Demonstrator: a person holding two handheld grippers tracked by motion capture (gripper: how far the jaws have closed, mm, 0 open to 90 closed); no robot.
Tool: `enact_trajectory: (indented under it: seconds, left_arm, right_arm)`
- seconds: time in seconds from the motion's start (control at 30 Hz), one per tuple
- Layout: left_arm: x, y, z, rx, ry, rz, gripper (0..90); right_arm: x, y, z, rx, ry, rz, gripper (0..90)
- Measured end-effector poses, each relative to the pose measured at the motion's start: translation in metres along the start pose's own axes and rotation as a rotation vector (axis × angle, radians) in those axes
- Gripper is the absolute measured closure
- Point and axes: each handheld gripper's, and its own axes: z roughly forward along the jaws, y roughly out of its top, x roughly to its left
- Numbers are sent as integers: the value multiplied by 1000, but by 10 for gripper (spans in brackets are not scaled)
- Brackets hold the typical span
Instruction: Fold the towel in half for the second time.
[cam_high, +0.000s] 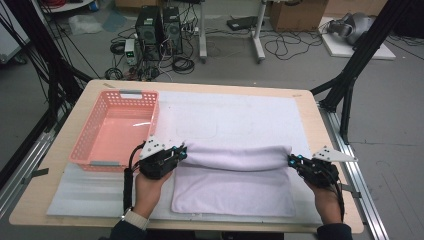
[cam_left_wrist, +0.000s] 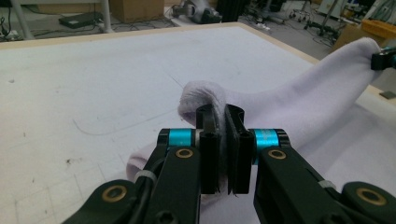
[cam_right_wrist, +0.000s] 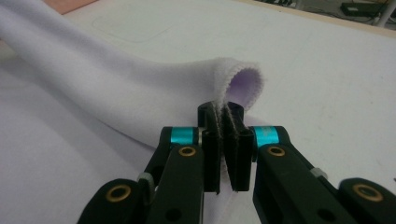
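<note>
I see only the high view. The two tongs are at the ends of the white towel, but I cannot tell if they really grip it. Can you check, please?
Observer: Yes. In the left gripper view the left tongs are shut on the towel, with a fold of it pinched between the jaws.
Operator: And the right one?
Observer: The same. In the right gripper view the right tongs are shut on a looped edge of the towel, which curls over above the jaws.
Operator: Is the cloth between them lifted?
Observer: The left gripper view shows it rising off the white mat toward the other tongs.
</note>
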Motion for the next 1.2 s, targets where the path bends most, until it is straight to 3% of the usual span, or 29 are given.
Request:
enact_trajectory:
  seconds: [0.2,0.43,0.5,0.63,0.73,0.93,1.2]
  left_arm:
    - [-9,-14,-10,25,-11,24,850]
    - [-14,-31,-18,59,6,7,834]
    - [-16,-35,-20,82,38,18,776]
    - [-19,-38,-26,99,75,36,514]
    - [-20,-37,-28,80,76,41,449]
    - [-10,-26,-15,74,46,1,426]
    - [6,-21,12,174,47,-20,460]
  right_arm:
    - [9,-9,-7,21,-9,-16,859]
    - [16,-26,-10,66,-14,-9,853]
    - [18,-29,-11,70,-13,-2,834]
    - [21,-31,-16,66,-19,-7,688]
    - [20,-29,-22,29,-28,26,606]
    - [19,-16,-25,-16,-43,33,525]
    - [9,-1,3,62,-47,43,463]
